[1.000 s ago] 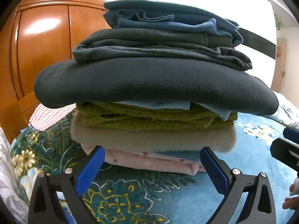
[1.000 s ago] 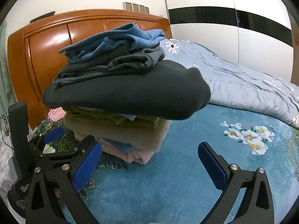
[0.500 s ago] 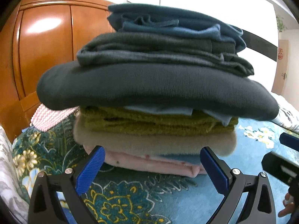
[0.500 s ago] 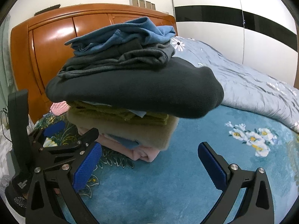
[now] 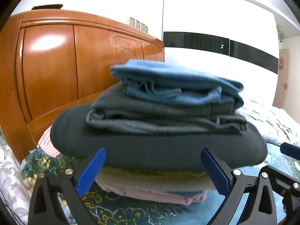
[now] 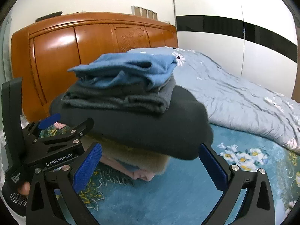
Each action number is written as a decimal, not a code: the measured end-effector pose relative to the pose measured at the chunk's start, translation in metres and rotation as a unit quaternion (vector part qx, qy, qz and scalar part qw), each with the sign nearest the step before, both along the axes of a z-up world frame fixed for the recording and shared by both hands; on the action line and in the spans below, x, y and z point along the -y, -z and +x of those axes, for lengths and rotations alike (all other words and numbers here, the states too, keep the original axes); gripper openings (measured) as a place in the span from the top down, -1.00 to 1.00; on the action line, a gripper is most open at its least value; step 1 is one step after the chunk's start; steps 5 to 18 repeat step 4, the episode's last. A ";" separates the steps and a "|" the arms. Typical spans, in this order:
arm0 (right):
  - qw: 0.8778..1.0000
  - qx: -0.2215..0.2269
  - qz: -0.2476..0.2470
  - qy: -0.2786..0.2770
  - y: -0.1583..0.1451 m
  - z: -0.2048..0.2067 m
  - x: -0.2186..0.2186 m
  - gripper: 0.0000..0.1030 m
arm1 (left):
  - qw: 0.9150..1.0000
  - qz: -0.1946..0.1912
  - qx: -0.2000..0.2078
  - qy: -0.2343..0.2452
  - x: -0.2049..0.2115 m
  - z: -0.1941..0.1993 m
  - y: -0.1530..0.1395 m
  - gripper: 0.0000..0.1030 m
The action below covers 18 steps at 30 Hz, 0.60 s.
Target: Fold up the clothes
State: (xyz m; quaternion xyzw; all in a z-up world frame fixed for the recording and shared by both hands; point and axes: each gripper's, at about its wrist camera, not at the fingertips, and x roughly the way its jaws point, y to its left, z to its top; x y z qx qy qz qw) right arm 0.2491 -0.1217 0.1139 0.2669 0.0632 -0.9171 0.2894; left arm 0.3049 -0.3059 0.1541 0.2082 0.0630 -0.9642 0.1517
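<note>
Item: stack of folded clothes (image 5: 159, 131), on a teal floral bedspread (image 6: 178, 193), centre of both frames.

Layers, top down: blue garment (image 5: 168, 80); grey knit (image 5: 159, 116); broad dark charcoal piece (image 5: 159, 150) overhanging those below; olive-yellow layer (image 5: 150, 174); cream layer (image 6: 135, 157); pink garment (image 5: 153, 194) at the bottom, with a blue edge showing beside it (fine detail blurred).

Left gripper (image 5: 152, 172): blue-padded fingers spread wide, holding nothing, framing the lower front of the stack; contact with the cloth could not be told. Its body also appeared at the left of the right wrist view.

Right gripper (image 6: 150, 165): fingers likewise wide apart and empty, lower part of the frame, pointed at the stack's corner.

Surroundings: glossy orange wooden headboard (image 5: 61, 71), upper left; rumpled pale blue quilt (image 6: 234, 97), right; pink-and-white striped cloth (image 5: 46, 142) behind the stack, left; white wardrobe with a black band (image 5: 215, 43), upper right.
</note>
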 end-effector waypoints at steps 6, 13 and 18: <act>1.000 -0.001 -0.001 0.006 -0.011 -0.003 -0.004 -1.00 | 1.000 -0.004 -0.014 -0.003 -0.001 -0.002 -0.007 -1.00; 1.000 -0.001 -0.001 0.006 -0.011 -0.003 -0.004 -1.00 | 1.000 -0.004 -0.014 -0.003 -0.001 -0.002 -0.007 -1.00; 1.000 -0.001 -0.001 0.006 -0.011 -0.003 -0.004 -1.00 | 1.000 -0.004 -0.014 -0.003 -0.001 -0.002 -0.007 -1.00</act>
